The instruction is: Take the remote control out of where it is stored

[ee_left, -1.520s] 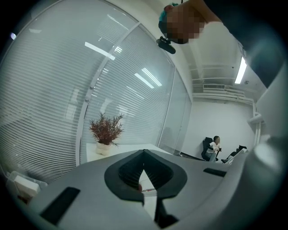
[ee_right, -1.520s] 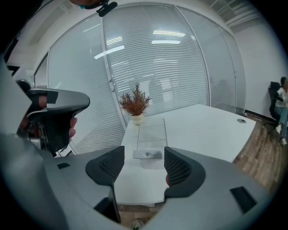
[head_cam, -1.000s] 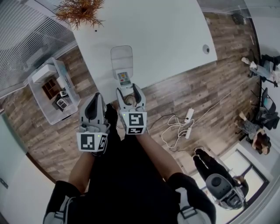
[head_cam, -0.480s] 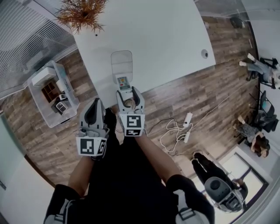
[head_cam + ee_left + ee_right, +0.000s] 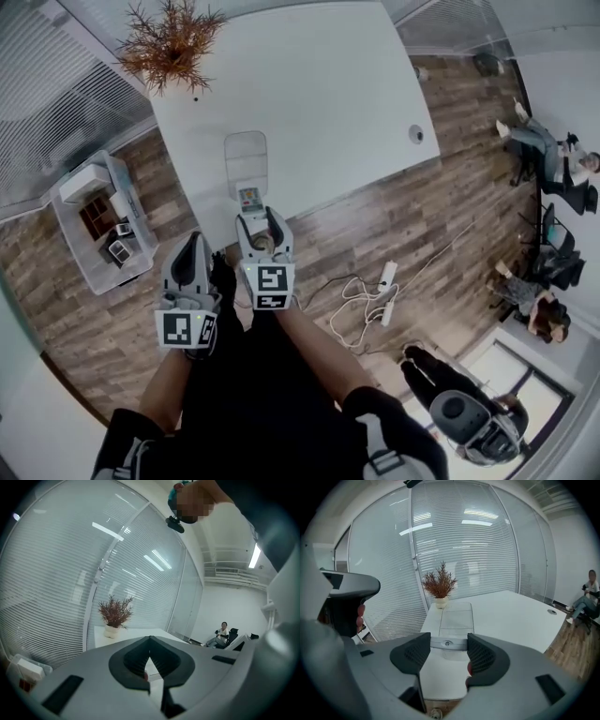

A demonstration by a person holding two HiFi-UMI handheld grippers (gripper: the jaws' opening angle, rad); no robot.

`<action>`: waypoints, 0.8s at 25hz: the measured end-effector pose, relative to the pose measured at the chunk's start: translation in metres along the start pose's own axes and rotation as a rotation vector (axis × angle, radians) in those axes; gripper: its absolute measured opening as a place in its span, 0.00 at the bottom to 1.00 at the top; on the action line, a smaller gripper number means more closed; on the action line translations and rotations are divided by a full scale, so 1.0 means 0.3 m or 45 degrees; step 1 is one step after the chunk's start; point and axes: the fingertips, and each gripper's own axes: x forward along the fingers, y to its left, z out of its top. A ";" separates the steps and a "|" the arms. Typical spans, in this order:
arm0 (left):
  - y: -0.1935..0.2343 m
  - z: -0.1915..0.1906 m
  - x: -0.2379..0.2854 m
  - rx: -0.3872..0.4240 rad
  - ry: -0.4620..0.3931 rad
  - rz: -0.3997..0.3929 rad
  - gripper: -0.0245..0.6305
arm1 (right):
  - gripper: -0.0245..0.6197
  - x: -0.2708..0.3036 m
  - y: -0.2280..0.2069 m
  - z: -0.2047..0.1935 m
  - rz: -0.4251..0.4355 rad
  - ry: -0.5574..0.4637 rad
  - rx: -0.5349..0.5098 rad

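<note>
A clear plastic holder (image 5: 246,155) lies on the white table (image 5: 328,103), and the grey remote control (image 5: 249,199) sticks out of its near end. My right gripper (image 5: 262,223) reaches over the table's near edge. Its jaws have just been closing and still stand wide, one on each side of the remote's near end (image 5: 447,643). The pads do not visibly press on it. The holder (image 5: 456,615) stretches away behind it. My left gripper (image 5: 193,247) hangs off the table to the left, shut and empty, with its tips (image 5: 150,641) meeting.
A potted dried plant (image 5: 169,42) stands at the table's far left corner. On the wooden floor are a white shelf unit (image 5: 98,220) to the left and a power strip with cables (image 5: 385,281) to the right. People sit at the far right (image 5: 553,159).
The head view has drifted, so table and holder sit a little lower left. The right jaws look slightly narrower round the remote's end. Neither hand has shifted.
</note>
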 end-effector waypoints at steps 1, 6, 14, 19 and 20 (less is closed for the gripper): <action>-0.004 0.004 -0.004 0.004 -0.001 -0.001 0.05 | 0.42 -0.008 0.001 0.006 0.004 -0.005 0.003; -0.036 0.058 -0.014 0.016 -0.041 -0.004 0.05 | 0.42 -0.059 -0.008 0.064 0.019 -0.033 -0.021; -0.057 0.138 -0.069 0.054 -0.085 0.018 0.05 | 0.42 -0.168 0.010 0.159 0.047 -0.098 -0.059; -0.068 0.202 -0.119 0.107 -0.135 0.033 0.05 | 0.42 -0.247 0.045 0.230 0.076 -0.168 -0.086; -0.074 0.215 -0.132 0.115 -0.145 0.038 0.05 | 0.42 -0.266 0.051 0.246 0.084 -0.182 -0.091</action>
